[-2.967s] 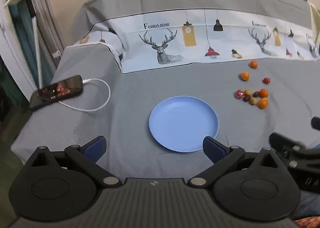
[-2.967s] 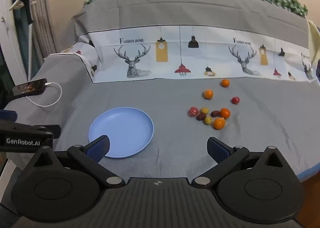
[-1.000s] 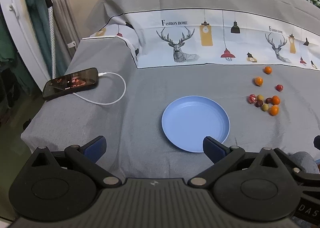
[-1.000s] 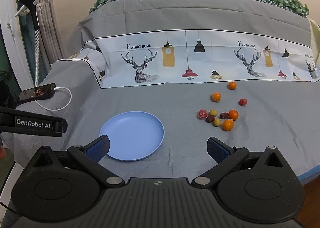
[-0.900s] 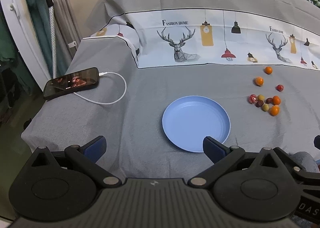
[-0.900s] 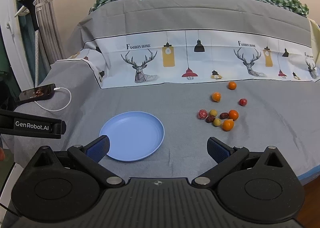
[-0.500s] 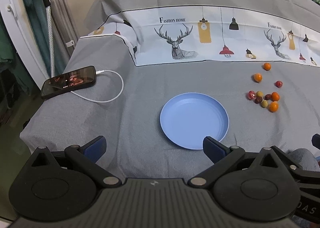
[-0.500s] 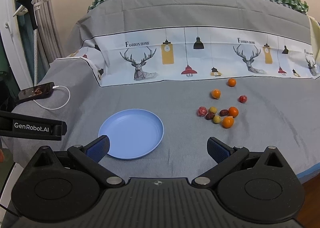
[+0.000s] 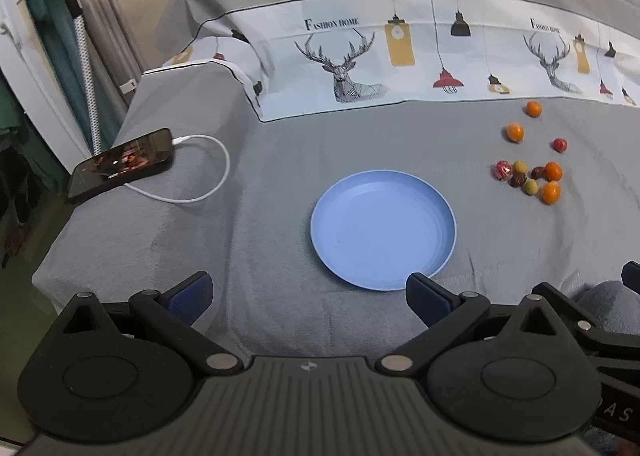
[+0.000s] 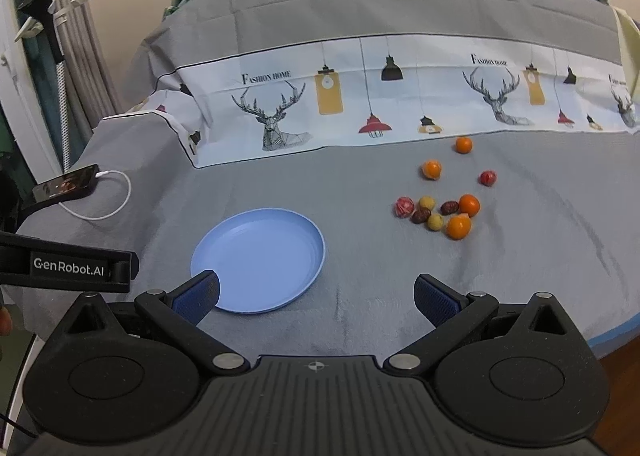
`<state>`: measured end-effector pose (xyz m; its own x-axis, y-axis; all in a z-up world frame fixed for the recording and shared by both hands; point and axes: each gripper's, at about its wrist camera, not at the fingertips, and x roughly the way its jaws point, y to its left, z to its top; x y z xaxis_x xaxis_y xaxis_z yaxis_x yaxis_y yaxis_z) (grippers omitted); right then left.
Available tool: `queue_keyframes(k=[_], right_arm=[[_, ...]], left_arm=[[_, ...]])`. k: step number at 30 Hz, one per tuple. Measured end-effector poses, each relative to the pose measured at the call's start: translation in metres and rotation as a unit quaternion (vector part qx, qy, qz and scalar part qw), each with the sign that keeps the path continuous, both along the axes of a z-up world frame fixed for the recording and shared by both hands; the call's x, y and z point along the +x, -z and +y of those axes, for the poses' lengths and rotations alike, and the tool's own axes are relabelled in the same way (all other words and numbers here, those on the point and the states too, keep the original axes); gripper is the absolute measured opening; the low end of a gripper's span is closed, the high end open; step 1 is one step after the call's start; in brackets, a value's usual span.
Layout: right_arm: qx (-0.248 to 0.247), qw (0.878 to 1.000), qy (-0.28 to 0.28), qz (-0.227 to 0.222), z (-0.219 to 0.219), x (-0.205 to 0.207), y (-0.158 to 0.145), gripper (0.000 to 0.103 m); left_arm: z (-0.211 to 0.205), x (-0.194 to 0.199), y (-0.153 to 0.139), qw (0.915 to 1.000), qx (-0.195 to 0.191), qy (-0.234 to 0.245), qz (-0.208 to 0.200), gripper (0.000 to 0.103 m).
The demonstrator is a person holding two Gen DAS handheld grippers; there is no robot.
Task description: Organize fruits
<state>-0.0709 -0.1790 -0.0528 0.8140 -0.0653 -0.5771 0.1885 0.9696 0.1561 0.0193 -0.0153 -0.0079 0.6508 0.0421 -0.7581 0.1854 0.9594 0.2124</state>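
An empty blue plate (image 9: 383, 230) (image 10: 259, 260) lies on the grey bedcover. Several small fruits lie to its right: a cluster of orange, red, yellow and dark ones (image 9: 530, 179) (image 10: 438, 214), and farther back two oranges (image 9: 514, 132) (image 10: 463, 145) and a red one (image 10: 487, 178). My left gripper (image 9: 307, 296) is open and empty, near the plate's front edge. My right gripper (image 10: 316, 294) is open and empty, in front of the plate and well short of the fruits.
A phone (image 9: 122, 163) on a white charging cable (image 9: 208, 176) lies at the left of the bed. A deer-print sheet (image 10: 360, 104) covers the raised back. The bed's edge (image 10: 612, 332) drops off at the right. A stand (image 9: 80, 36) is at far left.
Both grippers have drifted slightly forward and the views have shifted a little. Plate and fruits have not moved. Both grippers stay open.
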Motion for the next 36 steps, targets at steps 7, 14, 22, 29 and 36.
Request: queue_keyframes(k=[7, 14, 22, 29, 36], right_arm=[[0.006, 0.998, 0.054, 0.007, -0.038, 0.012, 0.016, 0.103], [-0.043, 0.988, 0.150, 0.020, -0.121, 0.057, 0.062, 0.102], [-0.122, 0.980, 0.146, 0.052, -0.184, 0.156, 0.133, 0.102], [-0.112, 0.975, 0.167, 0.094, -0.207, 0.201, 0.175, 0.087], [-0.093, 0.975, 0.195, 0.061, -0.222, 0.194, 0.172, 0.043]], left_arm=[[-0.028, 0.027, 0.024, 0.9979, -0.032, 0.007, 0.056, 0.103], [-0.088, 0.073, 0.052, 0.9949, -0.008, 0.049, 0.088, 0.103], [-0.171, 0.143, 0.086, 0.9910, -0.001, 0.094, 0.095, 0.103], [-0.245, 0.218, 0.137, 0.9814, -0.012, 0.150, 0.119, 0.103], [-0.287, 0.256, 0.182, 0.9676, -0.055, 0.173, 0.175, 0.102]])
